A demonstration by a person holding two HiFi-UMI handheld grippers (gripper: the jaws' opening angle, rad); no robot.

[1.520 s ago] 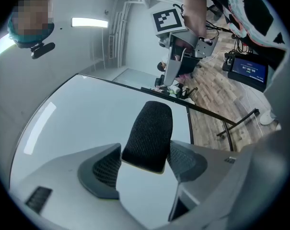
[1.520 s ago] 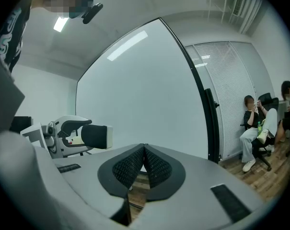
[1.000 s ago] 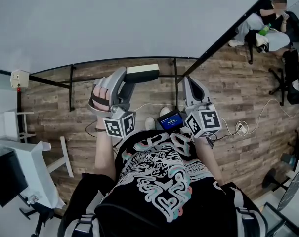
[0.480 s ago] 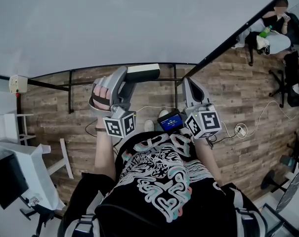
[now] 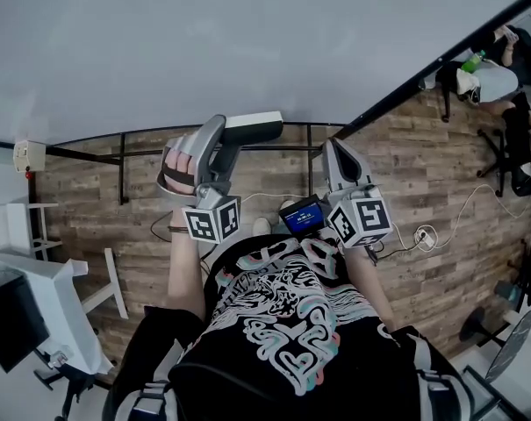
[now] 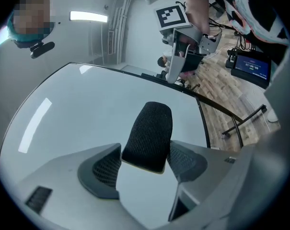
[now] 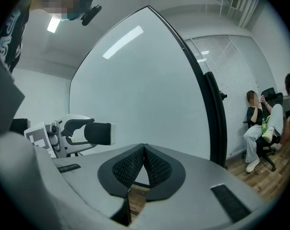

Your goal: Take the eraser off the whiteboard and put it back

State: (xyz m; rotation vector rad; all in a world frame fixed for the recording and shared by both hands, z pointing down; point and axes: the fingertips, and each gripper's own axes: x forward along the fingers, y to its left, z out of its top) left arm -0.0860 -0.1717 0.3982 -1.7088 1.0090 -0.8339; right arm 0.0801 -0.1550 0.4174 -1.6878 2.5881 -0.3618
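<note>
Left claw (image 6: 145, 151) grips the eraser (image 6: 148, 133) across its width, its long axis running sideways toward the right claw (image 7: 144, 150), which is pinched shut and empty; both face the whiteboard (image 6: 77, 114) close ahead, near its lower edge.

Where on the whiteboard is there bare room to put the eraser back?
The whiteboard is bare throughout: open surface from its black right frame across to the left, above the eraser held in the left hand-held gripper. Only the bottom rail, near the shut right hand-held gripper, is tight.
</note>
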